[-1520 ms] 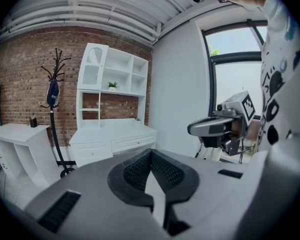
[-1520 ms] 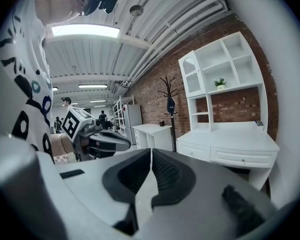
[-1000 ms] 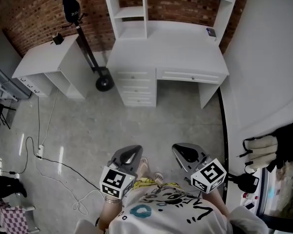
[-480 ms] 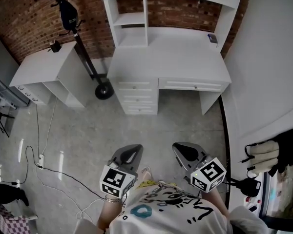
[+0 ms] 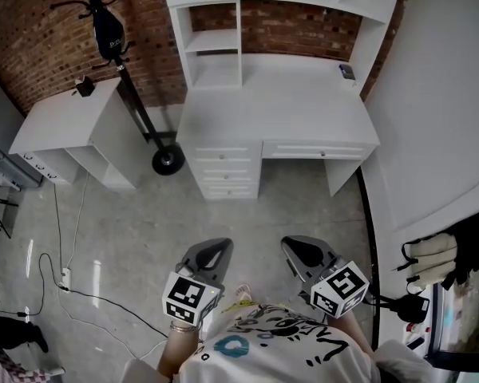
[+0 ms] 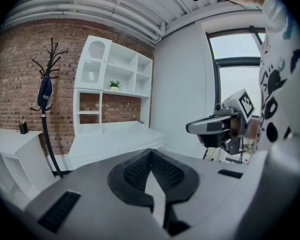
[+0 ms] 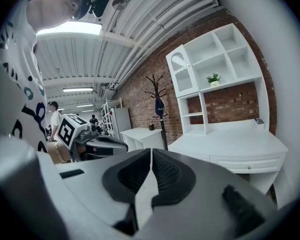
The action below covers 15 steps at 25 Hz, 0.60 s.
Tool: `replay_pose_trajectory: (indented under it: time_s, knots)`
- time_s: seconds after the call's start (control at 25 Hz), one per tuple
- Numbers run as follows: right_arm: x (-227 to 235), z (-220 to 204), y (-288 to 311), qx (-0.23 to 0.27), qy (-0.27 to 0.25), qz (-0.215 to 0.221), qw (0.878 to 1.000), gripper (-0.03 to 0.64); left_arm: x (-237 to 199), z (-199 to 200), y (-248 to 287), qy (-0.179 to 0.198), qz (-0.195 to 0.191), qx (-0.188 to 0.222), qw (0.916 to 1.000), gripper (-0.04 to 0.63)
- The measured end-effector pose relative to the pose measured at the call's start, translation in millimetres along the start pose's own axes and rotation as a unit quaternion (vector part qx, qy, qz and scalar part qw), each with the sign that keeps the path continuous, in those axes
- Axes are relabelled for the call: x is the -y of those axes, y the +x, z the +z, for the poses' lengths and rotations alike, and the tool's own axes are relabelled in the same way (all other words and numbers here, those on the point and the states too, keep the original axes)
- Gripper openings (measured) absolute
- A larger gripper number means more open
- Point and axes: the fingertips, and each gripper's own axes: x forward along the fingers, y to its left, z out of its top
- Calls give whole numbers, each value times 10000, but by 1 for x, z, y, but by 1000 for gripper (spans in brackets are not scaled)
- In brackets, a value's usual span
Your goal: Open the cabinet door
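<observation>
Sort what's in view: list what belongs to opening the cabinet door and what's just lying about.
Job:
white cabinet door with arched panel
left gripper, shut, empty
right gripper, shut, empty

Lying about:
black coat stand
small green potted plant
white side table
black floor cable

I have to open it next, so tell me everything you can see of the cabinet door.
The cabinet door is white, tall and narrow, with an arched grille in its upper part. It looks shut, flush with the frame, closing the top left bay of the hutch above the desk. Nothing touches it.
</observation>
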Motion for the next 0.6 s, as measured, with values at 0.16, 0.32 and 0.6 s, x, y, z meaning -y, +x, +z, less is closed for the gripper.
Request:
replay_pose_trajectory:
  time_s: [0.16,0.32,0.6]
  knots:
    - [-7,-1,15,28,25,-33,10000,29,-15,-8,-4,-32,-58,-36,10000,12]
    - [-10,1,27,-2,93,-183,9998,29,-27,-13,-5,-23,-154,-85,9998,12]
    - [-6,-9,31,-132,281,-330,9990,29,-39,-20,0,-138,-225,-122,9996,12]
